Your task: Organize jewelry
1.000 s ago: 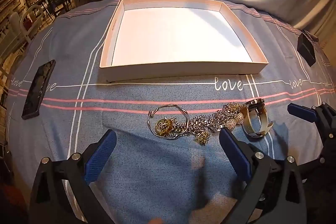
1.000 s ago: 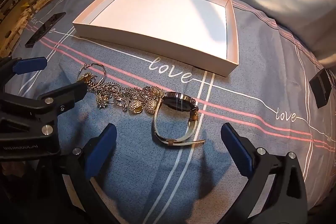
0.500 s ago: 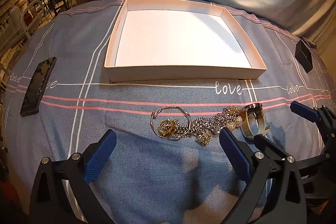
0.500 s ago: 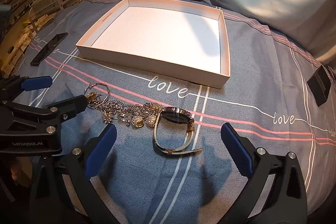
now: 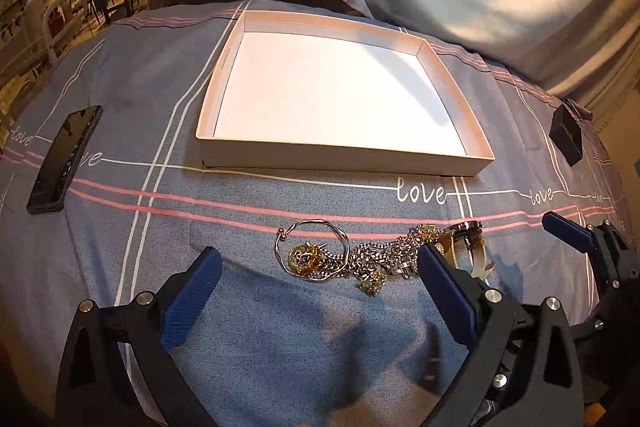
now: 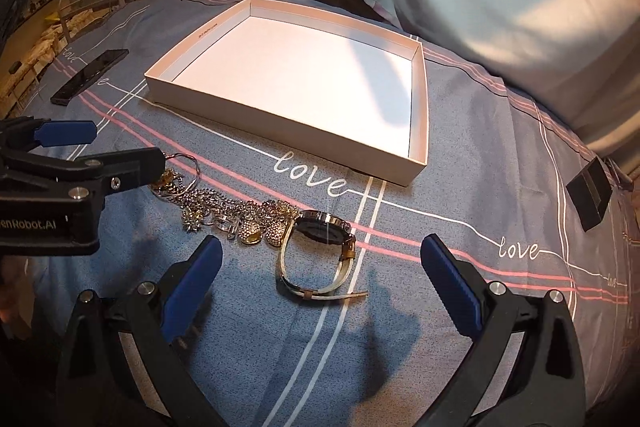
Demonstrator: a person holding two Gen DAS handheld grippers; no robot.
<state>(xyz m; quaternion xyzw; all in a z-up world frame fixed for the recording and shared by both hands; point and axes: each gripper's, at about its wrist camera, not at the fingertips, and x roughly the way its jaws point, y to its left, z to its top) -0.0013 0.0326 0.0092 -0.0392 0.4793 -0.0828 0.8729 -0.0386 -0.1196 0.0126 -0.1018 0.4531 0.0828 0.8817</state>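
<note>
Left wrist view first: the left tongs (image 5: pixel 316 281) are sitting wide apart, holding nothing, and compared with a second ago they're pulling back and up a bit. The white tray (image 5: pixel 340 157) is looking smaller and farther off now, and the jewelry pile (image 5: pixel 360 259) is sliding up toward the gap between the fingers instead of hugging the right one. The gold bangle (image 5: pixel 312 253) is lying just ahead of the tongs, a little right of center, with the chains running off to the right, so the pile's long axis is going left-right across the tongs, not along them. The watch (image 5: pixel 468 251) is peeking out just past the right fingertip. The tray has nothing in it, so I'm guessing sorting is only just starting.

Right wrist view: the right tongs (image 6: pixel 320 267) are also spread open and empty, and they're backing off slightly too, since the watch (image 6: pixel 320 255) is now sitting right between the fingertips, nicely lined up. Its dark face is tilting up and away toward the tray (image 6: pixel 280 131), strap looping back toward the tongs with the loose tail pointing right. The chains are trailing off to the left, under the other tongs. Everything's on a bed sheet (image 6: pixel 460 187).
</note>
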